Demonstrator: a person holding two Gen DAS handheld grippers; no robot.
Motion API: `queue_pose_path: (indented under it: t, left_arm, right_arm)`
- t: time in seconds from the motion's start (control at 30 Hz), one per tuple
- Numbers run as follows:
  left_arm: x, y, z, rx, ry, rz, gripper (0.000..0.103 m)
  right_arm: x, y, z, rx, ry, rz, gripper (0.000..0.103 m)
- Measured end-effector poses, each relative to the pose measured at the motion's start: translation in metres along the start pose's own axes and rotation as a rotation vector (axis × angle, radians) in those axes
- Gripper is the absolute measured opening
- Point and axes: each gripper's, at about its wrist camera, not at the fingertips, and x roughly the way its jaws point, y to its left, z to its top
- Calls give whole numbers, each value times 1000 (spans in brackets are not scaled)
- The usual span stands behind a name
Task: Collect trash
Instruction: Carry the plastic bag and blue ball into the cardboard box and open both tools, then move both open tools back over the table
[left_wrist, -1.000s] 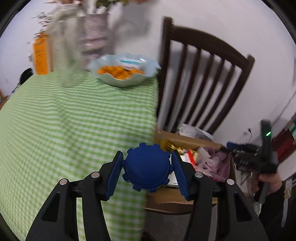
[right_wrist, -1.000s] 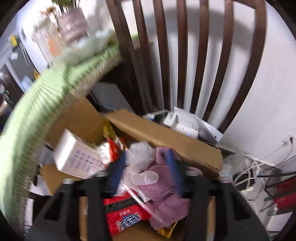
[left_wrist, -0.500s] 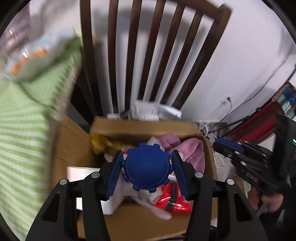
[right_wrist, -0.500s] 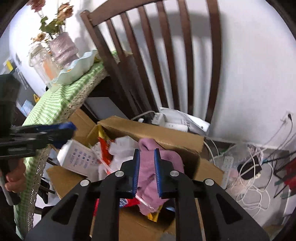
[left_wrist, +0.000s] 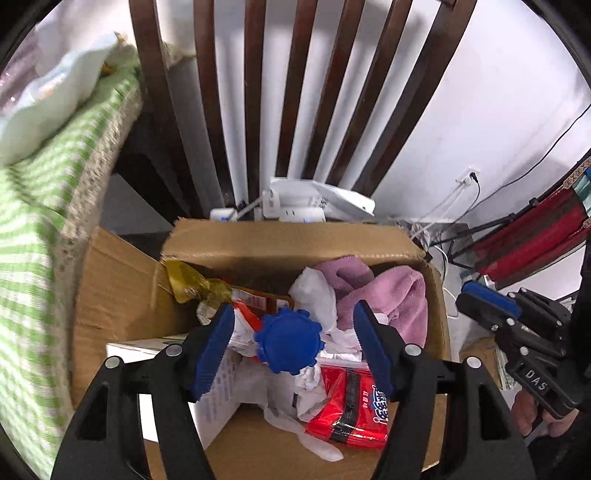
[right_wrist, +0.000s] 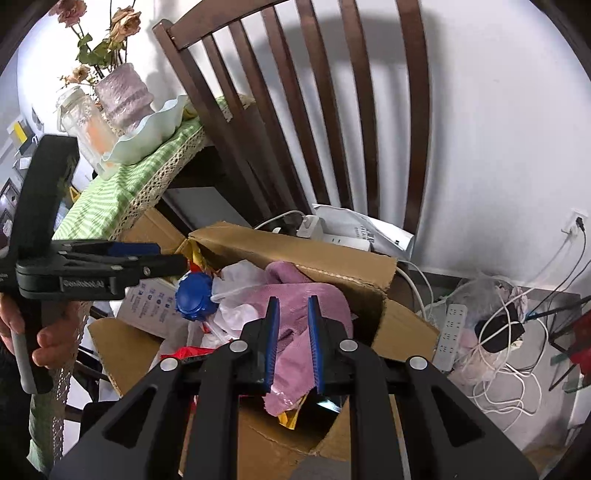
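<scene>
A brown cardboard box (left_wrist: 288, 242) of trash stands on the floor by the chair; it also shows in the right wrist view (right_wrist: 314, 254). My left gripper (left_wrist: 293, 341) is open above the box. A blue notched cap (left_wrist: 288, 341) is free between its fingers, over the trash; the right wrist view shows it (right_wrist: 194, 297) just below the left gripper. My right gripper (right_wrist: 291, 321) holds nothing, its pads a narrow gap apart, over a pink cloth (right_wrist: 295, 295) in the box. A red packet (left_wrist: 351, 406), white wrappers and a white carton (left_wrist: 147, 350) lie in the box.
A dark wooden chair (left_wrist: 255, 92) stands behind the box. The green checked table (left_wrist: 33, 229) is at the left, with a pale bowl (right_wrist: 147, 133), a jar and a vase. Power strips and cables (right_wrist: 491, 332) lie on the floor at the right.
My left gripper swung from the table to over the box and opened, releasing the blue cap, which dropped away from the pads. My right gripper pulled back and closed to a narrow gap.
</scene>
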Motion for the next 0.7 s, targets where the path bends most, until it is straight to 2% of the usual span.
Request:
queue_pose_path:
  t: [0.33, 0.43, 0.53, 0.63, 0.7]
  left_arm:
    - [-41, 1, -14, 25, -85, 41, 64]
    - [-61, 9, -21, 9, -133, 38, 70]
    - [-91, 20, -29, -7, -225, 63, 73]
    - [-121, 32, -36, -30, -321, 80, 80]
    - [-148, 47, -46, -61, -396, 102, 84]
  right_arm:
    - [-9, 24, 3, -49, -13, -8, 16]
    - [-14, 35, 5, -64, -32, -22, 16]
    - [-20, 45, 10, -54, -65, -65, 18]
    - [-26, 60, 15, -64, -93, -84, 22]
    - [-32, 78, 21, -92, -119, -91, 33]
